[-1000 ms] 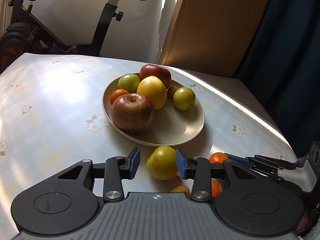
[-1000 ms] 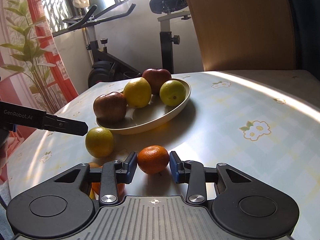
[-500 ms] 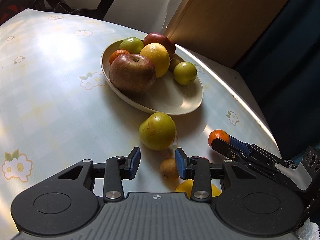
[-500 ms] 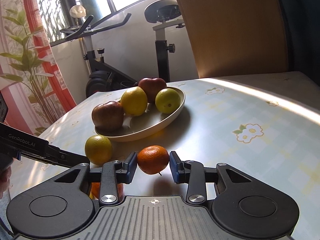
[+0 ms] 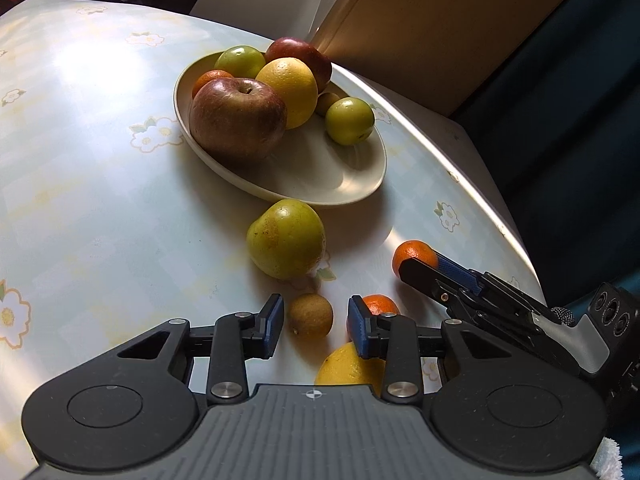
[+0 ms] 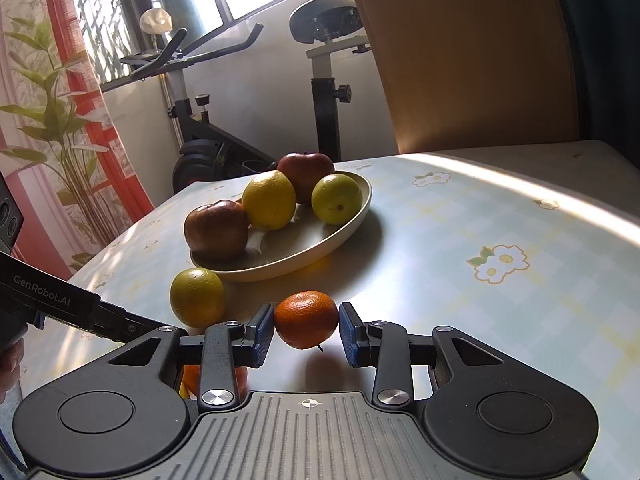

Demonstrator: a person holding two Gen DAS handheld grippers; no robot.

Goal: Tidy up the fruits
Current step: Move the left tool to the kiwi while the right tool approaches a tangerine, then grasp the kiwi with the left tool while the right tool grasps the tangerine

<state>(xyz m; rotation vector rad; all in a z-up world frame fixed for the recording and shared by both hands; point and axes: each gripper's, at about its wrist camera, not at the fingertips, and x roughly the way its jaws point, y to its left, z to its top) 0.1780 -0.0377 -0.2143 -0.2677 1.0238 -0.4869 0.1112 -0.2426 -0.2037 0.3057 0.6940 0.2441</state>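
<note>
My left gripper [image 5: 316, 326] points down at the flowered table, and its jaws are closing around a small brown fruit [image 5: 311, 315] without touching it. My right gripper [image 6: 307, 328] is shut on an orange mandarin [image 6: 306, 319] held just above the table; the left wrist view shows that mandarin [image 5: 414, 256] at the right. A beige plate [image 5: 360, 196] holds two red apples, a yellow citrus [image 5: 290, 88], green fruits and a mandarin. A yellow-green fruit [image 5: 286, 240] lies in front of the plate.
Another mandarin [image 5: 380, 304] and a yellow fruit [image 5: 348, 364] lie under my left gripper's right finger. The table edge [image 5: 516, 236] runs close on the right. Behind the table stand a wooden chair back [image 6: 460, 60], an exercise bike [image 6: 192, 112] and a plant [image 6: 60, 120].
My left gripper has tipped downward and shifted from the yellow-green fruit to the small brown fruit, with its jaws narrowing. My right gripper keeps its hold on the mandarin.
</note>
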